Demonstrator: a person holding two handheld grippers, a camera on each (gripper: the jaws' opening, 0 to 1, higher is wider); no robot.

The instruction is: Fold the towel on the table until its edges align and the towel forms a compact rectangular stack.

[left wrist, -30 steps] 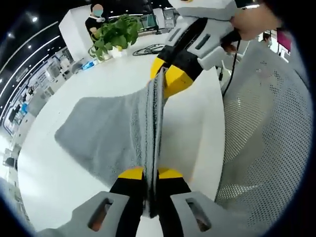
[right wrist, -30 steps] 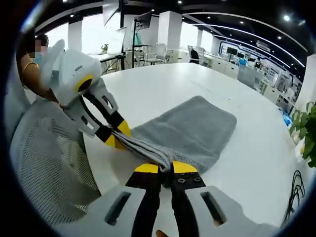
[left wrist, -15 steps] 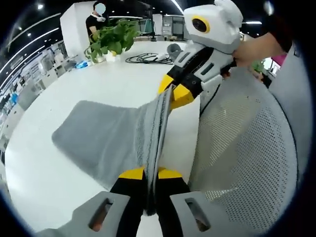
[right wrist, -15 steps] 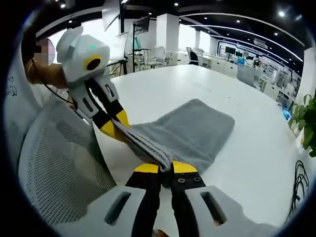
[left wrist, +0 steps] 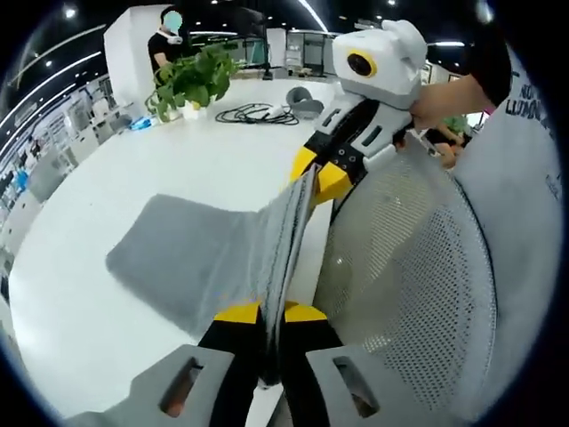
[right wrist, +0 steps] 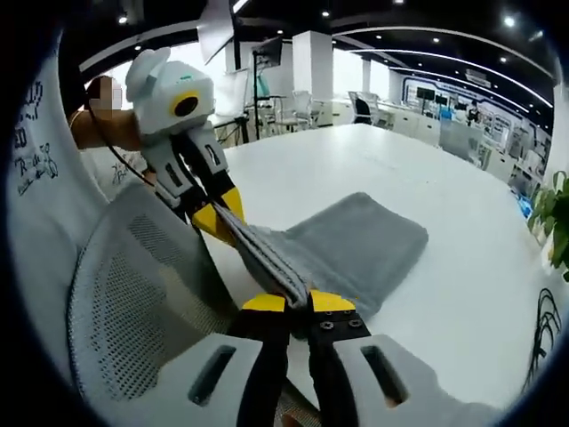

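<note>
Brightness: the white table [left wrist: 133, 169] is shining bright under ceiling strips and spots in both my views; the ceiling is staying dark.
Glare: the far windows in my right gripper view are washing out to white.
Shadows: the towel [right wrist: 356, 245] is throwing only a soft, faint shadow.
Distortion: straight lines are bending strongly toward the edges.
Focus: my jaws low in each view are looking slightly soft; the far background is blurring a little.
</note>
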